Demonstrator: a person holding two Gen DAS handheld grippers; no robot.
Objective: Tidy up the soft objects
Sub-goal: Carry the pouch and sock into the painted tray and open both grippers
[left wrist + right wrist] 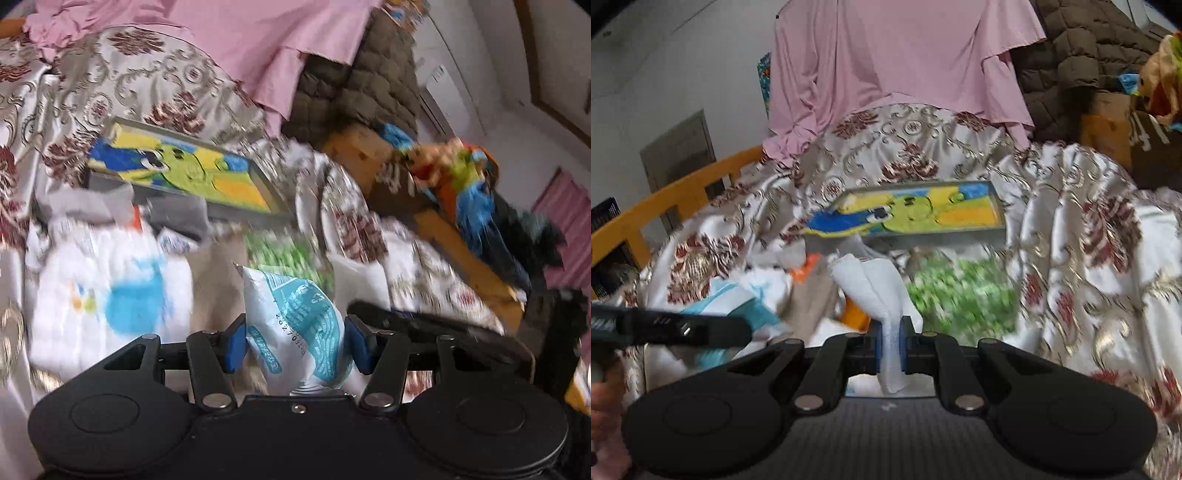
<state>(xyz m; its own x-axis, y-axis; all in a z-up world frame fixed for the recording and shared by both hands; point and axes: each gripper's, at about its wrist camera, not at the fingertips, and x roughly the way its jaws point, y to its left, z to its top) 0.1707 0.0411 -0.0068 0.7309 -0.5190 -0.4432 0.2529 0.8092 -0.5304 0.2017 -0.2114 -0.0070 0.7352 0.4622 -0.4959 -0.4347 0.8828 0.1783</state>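
- Left wrist view: the pack [299,328], a white pouch printed in teal, sits upright between the pads of the left gripper [297,345], which clamp it at its lower half, above the cluttered bedspread [147,85].
  - It looks light, and its film skin crinkles and gives under pressure; such film is likely slippery, so a hold low on the fuller body, as here, seems safer than the thin top seam.
  - Other soft goods lie below: a white bag [110,291] with a blue print and a green packet [284,258], both blurred.
- Right wrist view: the cloth [871,288], a white folded piece, rises from the right gripper [891,347], whose jaws are pinched nearly together on its bunched lower end.
  - It is limp and light, perhaps a sock or small towel; the blur leaves that open.
  - Held by a gathered fold it should not slip, though the loose top will flop.
  - A painted tray [905,214] lies behind it on the bedspread.
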